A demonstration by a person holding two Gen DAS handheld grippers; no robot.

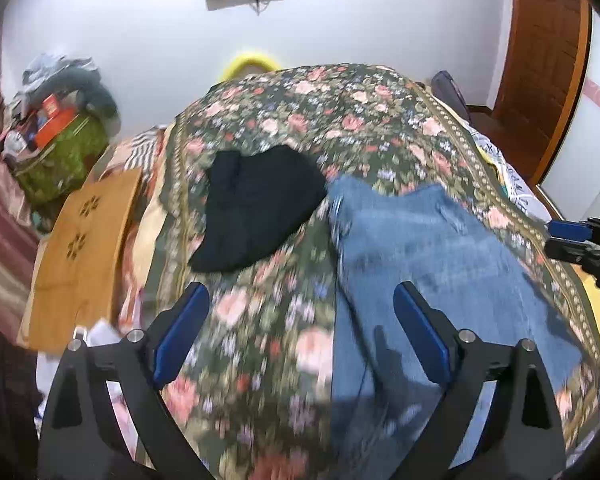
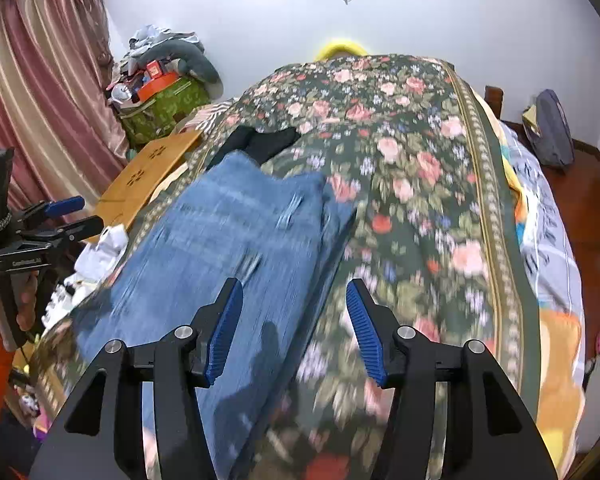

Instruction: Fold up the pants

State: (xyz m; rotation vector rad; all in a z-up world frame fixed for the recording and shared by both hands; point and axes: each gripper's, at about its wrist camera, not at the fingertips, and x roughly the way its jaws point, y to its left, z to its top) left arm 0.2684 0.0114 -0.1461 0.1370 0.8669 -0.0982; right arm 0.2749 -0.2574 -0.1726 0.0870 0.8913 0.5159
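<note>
Blue denim pants (image 1: pixel 432 248) lie folded on a floral bedspread (image 1: pixel 300 120), with a black garment (image 1: pixel 256 208) beside them to the left. My left gripper (image 1: pixel 300 288) hovers open over the bedspread and the pants' left edge, nothing between its blue pads. In the right wrist view the pants (image 2: pixel 236 232) stretch to the left and the black garment (image 2: pixel 264 142) shows beyond them. My right gripper (image 2: pixel 294 284) stands open above the pants' right edge, gripping nothing. Each gripper also shows in the other's view: the right gripper (image 1: pixel 556 238) and the left gripper (image 2: pixel 90 213).
A wooden board (image 2: pixel 148 176) lies at the bed's left side, with white cloth (image 2: pixel 104 248) near it. A green bag (image 2: pixel 164 108) piled with clutter stands by the pink curtain (image 2: pixel 40 92). A dark cushion (image 2: pixel 552 128) lies at the far right.
</note>
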